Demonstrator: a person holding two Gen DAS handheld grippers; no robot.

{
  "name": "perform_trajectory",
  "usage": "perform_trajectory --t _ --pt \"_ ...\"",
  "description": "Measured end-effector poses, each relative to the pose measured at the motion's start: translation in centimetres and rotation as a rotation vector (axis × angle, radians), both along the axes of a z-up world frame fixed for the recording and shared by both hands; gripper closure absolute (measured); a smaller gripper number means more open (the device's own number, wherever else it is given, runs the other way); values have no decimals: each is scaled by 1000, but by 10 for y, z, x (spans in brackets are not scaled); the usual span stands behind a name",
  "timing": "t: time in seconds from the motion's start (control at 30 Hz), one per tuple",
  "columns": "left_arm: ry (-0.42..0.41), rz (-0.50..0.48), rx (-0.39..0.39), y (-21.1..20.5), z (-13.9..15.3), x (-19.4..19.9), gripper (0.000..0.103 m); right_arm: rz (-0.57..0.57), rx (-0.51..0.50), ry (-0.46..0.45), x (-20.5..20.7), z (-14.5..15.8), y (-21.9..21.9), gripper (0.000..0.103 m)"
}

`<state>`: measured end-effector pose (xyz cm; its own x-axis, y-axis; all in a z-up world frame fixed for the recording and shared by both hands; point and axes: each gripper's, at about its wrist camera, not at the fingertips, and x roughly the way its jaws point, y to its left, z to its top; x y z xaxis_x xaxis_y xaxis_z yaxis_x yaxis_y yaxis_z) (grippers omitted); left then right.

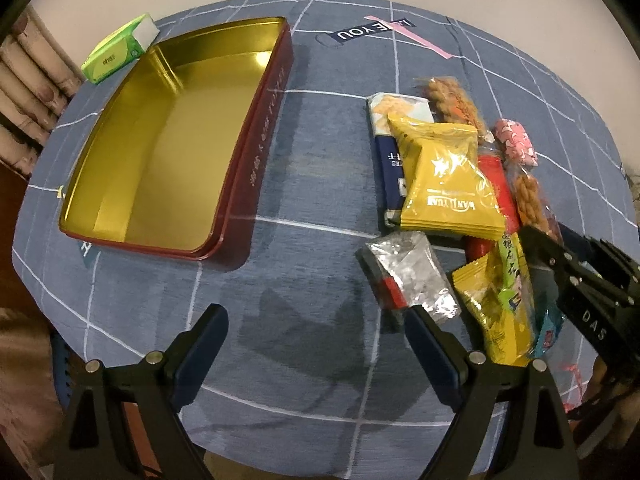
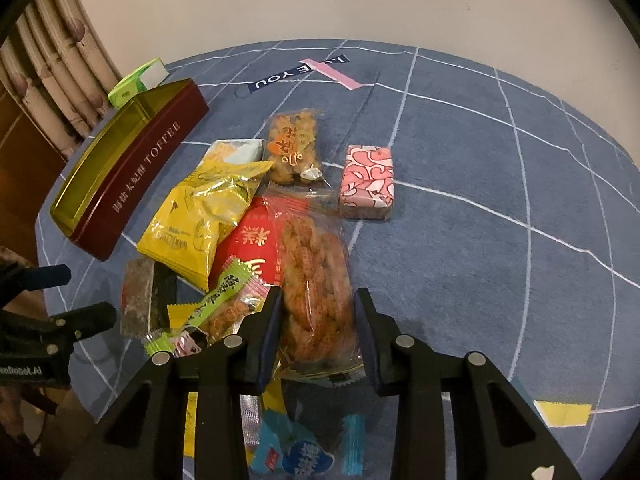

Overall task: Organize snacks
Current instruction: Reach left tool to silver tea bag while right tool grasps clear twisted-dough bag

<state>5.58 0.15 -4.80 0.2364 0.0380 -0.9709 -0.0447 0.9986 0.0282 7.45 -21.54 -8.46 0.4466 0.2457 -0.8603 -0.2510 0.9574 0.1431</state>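
Observation:
An open dark red toffee tin (image 1: 168, 148) with a gold inside stands empty at the left; it also shows in the right wrist view (image 2: 132, 172). A pile of snack packets lies to its right, with a yellow packet (image 1: 444, 184) on top. My left gripper (image 1: 316, 328) is open and empty over bare cloth near a silver packet (image 1: 412, 272). My right gripper (image 2: 316, 316) has its fingers on both sides of a clear packet of fried dough twists (image 2: 316, 280) and is shut on it. A pink patterned box (image 2: 368, 182) lies apart from the pile.
A round table with a blue grid cloth (image 1: 320, 128) carries everything. A green tissue pack (image 1: 120, 48) lies behind the tin. A curtain (image 2: 48, 64) hangs at the left. Blue sweets (image 2: 304, 452) lie near the table's front edge.

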Motion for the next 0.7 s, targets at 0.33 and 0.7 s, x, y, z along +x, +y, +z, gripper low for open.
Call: perform_trajectory --t 0.33,0.7 --pt "60 49 -109 -9 -7 16 11 -79 -12 5 -11 0 -37 71" --pt "112 161 -165 -11 -20 32 24 -129 22 11 -19 -1 -62 71"
